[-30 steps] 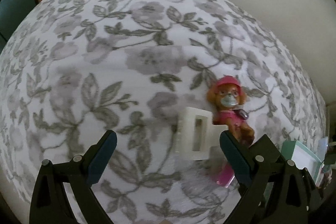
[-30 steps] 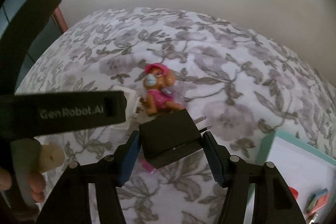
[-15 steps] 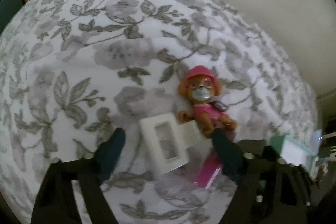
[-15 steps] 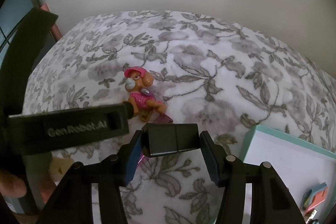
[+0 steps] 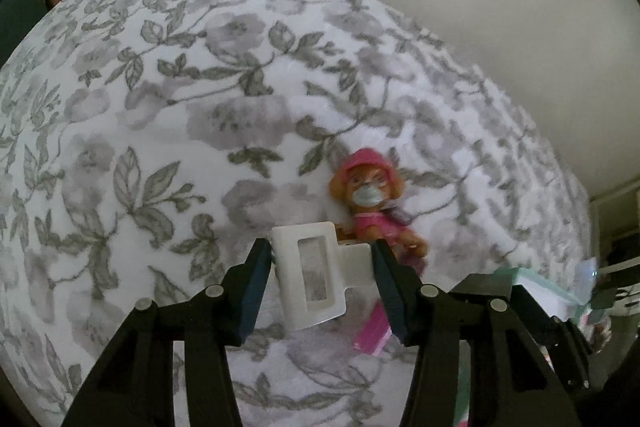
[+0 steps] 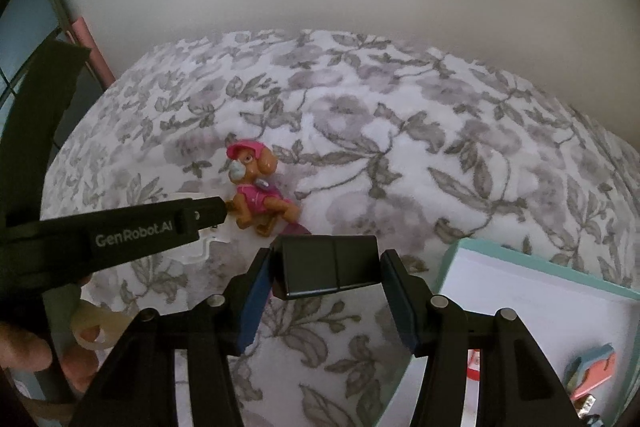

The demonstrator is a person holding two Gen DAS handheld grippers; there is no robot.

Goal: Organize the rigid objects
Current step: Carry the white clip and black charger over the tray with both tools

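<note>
Left gripper [image 5: 318,259]: its jaws have just been closing around the white rectangular plastic hair claw clip [image 5: 316,269]; both pads look to be touching the clip's ends, so I judge it freshly gripped, the clip not yet lifted off the bed.
Right gripper [image 6: 322,267]: clenched on the black boxy plastic power adapter [image 6: 328,265], which is carried clear of the bedding.
White clip's neighbours: the orange toy puppy figure in a pink cap and vest [image 5: 370,201] lies at 1 o'clock from the clip, touching its upper edge; a flat pink plastic piece [image 5: 374,327] lies at 4 o'clock, partly hidden behind the right finger.
Surface: white bedspread with grey flower print [image 5: 160,107] under everything.
Destination: white tray with a teal rim [image 6: 532,291] at 3 to 4 o'clock from the adapter in the right wrist view.
Already sorted: a small coral and blue piece [image 6: 592,367] and some small metal bits lie in the tray.
Still to do: adapter and clip both need setting down; puppy and pink piece remain untouched on the bed.
Progress, by my estimate: roughly midway.
</note>
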